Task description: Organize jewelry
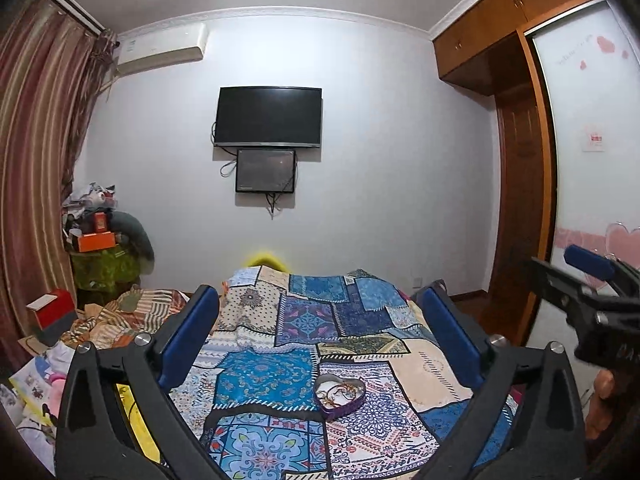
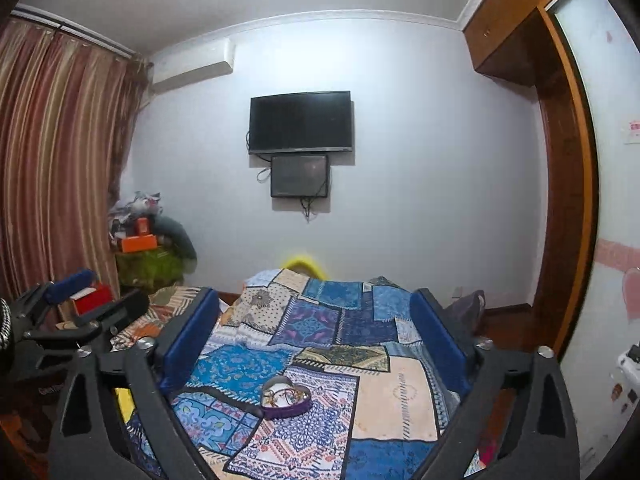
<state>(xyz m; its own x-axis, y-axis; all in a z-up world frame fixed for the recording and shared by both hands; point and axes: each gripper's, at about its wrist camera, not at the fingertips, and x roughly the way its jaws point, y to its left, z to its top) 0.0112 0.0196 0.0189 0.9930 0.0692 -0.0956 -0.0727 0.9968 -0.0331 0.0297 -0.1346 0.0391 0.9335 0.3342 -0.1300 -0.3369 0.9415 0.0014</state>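
A purple heart-shaped box [image 1: 340,396] with a tangle of gold jewelry inside sits open on the patchwork cloth [image 1: 280,360]. It also shows in the right wrist view [image 2: 286,397]. My left gripper [image 1: 320,312] is open and empty, held above and short of the box. My right gripper [image 2: 316,312] is open and empty, also above and short of the box. The right gripper shows at the right edge of the left wrist view [image 1: 588,280]; the left gripper shows at the left edge of the right wrist view [image 2: 72,300].
A TV [image 1: 268,116] hangs on the far wall. Piled boxes and clothes [image 1: 100,240] stand at the left by striped curtains [image 1: 36,152]. A red box [image 1: 52,308] lies on a striped cloth. A wooden wardrobe [image 1: 520,160] stands at the right.
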